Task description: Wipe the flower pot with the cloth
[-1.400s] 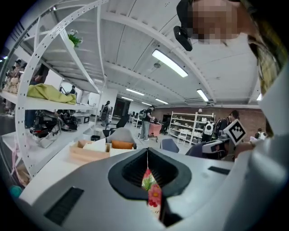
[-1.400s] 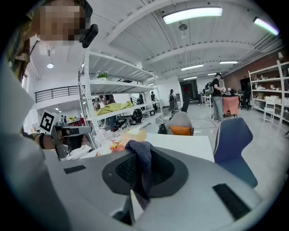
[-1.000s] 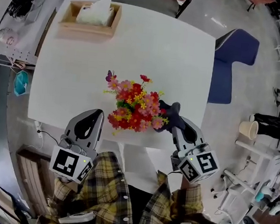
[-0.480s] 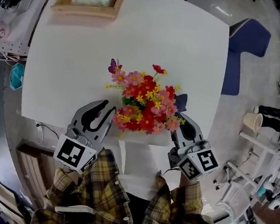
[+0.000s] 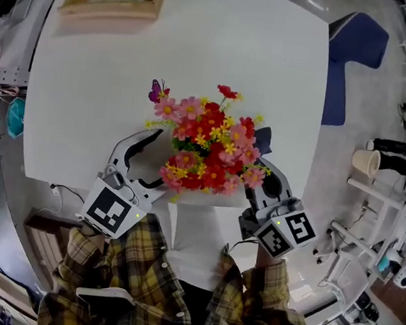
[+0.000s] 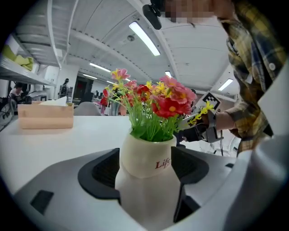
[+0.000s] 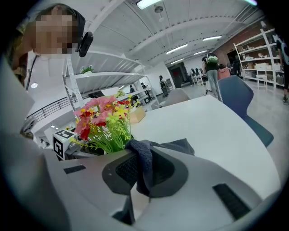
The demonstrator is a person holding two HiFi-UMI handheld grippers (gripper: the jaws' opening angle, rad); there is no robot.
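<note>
The flower pot (image 6: pixel 142 158) is straddled by the left claw (image 6: pixel 148 173), jaws just opened. The cloth (image 7: pixel 142 158) is clamped in the right claw (image 7: pixel 145 173) alongside.

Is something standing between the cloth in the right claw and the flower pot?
No obstacle that I can see. The cloth, pinched in the right claw, is close beside the flower pot. Only the artificial flowers spread above, hiding the pot from the head view.

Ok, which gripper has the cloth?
The right gripper, shut on the dark grey cloth. The left gripper holds none: its jaws have just been opening, with the white flower pot between them.
</note>
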